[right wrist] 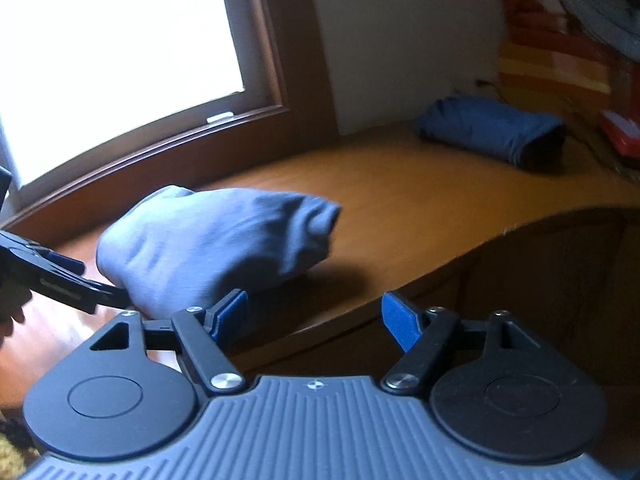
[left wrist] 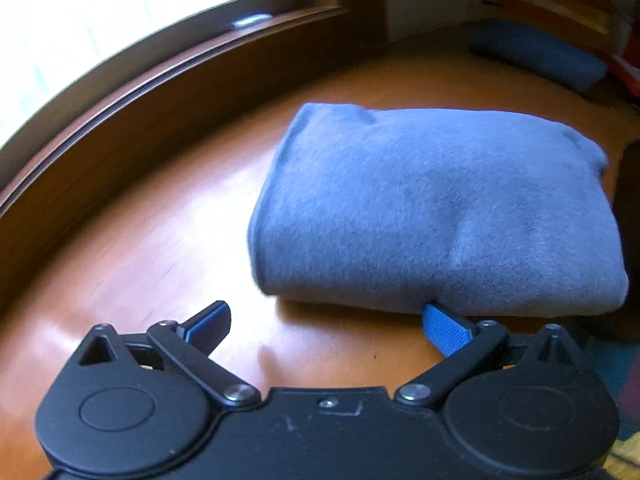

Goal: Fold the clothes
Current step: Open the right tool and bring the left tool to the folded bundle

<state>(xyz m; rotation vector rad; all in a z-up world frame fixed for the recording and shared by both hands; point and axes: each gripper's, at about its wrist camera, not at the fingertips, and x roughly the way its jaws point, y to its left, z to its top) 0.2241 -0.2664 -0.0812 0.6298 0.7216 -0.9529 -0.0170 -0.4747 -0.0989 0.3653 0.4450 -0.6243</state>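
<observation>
1. Left wrist view: left claw (left wrist: 326,326) spread wide, holding nothing. Its right blue pad (left wrist: 446,330) sits at the near edge of the folded grey-blue garment (left wrist: 432,216), tip touching or tucked just under the fold; can't tell which. Left pad is clear of the cloth, over bare wood.
2. Same view: garment lies folded in a compact rectangle on the orange-brown surface (left wrist: 160,248), toward its window-side edge. Wooden window frame (left wrist: 132,80) runs along that edge. A second blue bundle (left wrist: 540,60), blurred, lies at the far right corner by the wall.
3. Right wrist view: right claw (right wrist: 316,320) spread wide, empty. Left pad (right wrist: 230,314) just beside the near right end of the folded grey-blue garment (right wrist: 208,248); right pad hangs past the curved front edge of the surface (right wrist: 420,208).
4. Same view: left claw (right wrist: 80,280) comes in from the left edge, tip against the garment's near left side. Part of a hand (right wrist: 12,316) shows behind it.
5. Same view: rolled blue bundle (right wrist: 492,132) sits at the far corner near the wall, well apart from the garment.
</observation>
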